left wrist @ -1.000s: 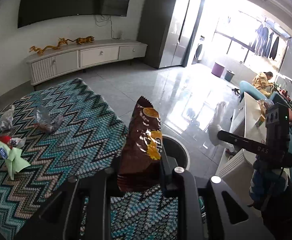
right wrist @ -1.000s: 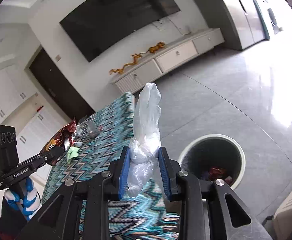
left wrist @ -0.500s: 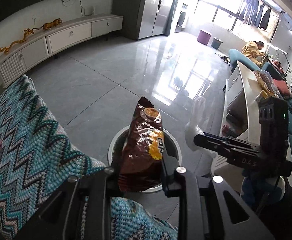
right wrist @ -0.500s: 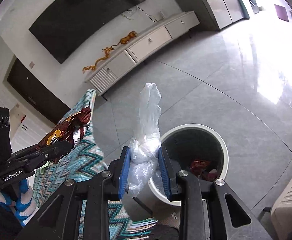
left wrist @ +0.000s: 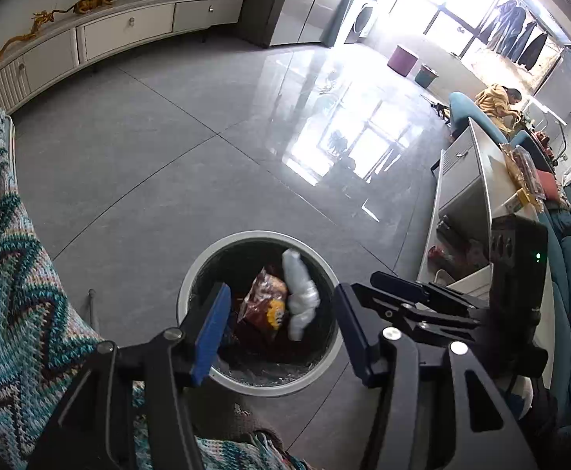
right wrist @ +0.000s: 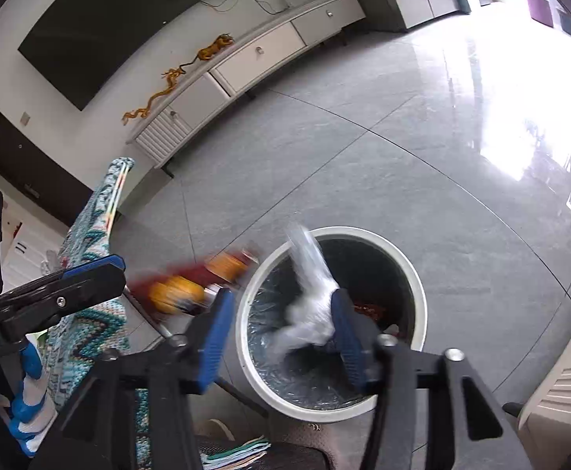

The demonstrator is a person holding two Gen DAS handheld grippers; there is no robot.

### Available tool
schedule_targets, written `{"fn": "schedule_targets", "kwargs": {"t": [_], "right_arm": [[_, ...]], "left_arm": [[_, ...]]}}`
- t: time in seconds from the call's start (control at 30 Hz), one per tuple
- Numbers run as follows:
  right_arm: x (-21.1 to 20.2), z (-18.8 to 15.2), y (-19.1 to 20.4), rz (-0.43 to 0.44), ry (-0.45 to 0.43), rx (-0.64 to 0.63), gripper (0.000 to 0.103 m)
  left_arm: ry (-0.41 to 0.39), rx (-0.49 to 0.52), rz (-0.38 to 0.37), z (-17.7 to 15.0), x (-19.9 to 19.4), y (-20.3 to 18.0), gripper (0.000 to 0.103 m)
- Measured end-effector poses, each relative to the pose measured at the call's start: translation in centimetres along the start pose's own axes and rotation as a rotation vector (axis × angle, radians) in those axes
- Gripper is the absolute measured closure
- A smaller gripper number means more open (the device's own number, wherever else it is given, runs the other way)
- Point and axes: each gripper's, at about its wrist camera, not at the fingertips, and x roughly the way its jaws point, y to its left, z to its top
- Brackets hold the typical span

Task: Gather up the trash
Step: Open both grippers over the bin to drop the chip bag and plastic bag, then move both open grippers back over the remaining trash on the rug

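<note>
The brown snack wrapper and the clear plastic bag are side by side within the rim of the white trash bin, blurred in the right wrist view. Above the bin, left gripper & right gripper both stand wide, holding nothing. Zigzag knit cloth lies left of the bin.

White-rimmed trash bin, dark inside; brown and orange snack bag; clear whitish plastic bag; teal zigzag cloth; grey glossy floor; blue-padded black left gripper.
</note>
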Motion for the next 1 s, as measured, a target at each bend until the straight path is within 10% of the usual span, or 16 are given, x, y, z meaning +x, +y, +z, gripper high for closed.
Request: {"fn": "schedule_targets", "kwargs": {"t": [0.4, 1.0], "right_arm": [[-2.5, -0.2, 0.2, -0.02, -0.029, 0.01, 0.046], [-13.4, -4.2, 10.0, 0.038, -0.161, -0.231, 0.045]], "left_arm": [[-0.088, -0.016, 0.065, -0.3, -3.6, 0.0, 0.05], [-0.419, 0.037, 0.214, -3.9, -25.6, 1.2, 0.049]]}}
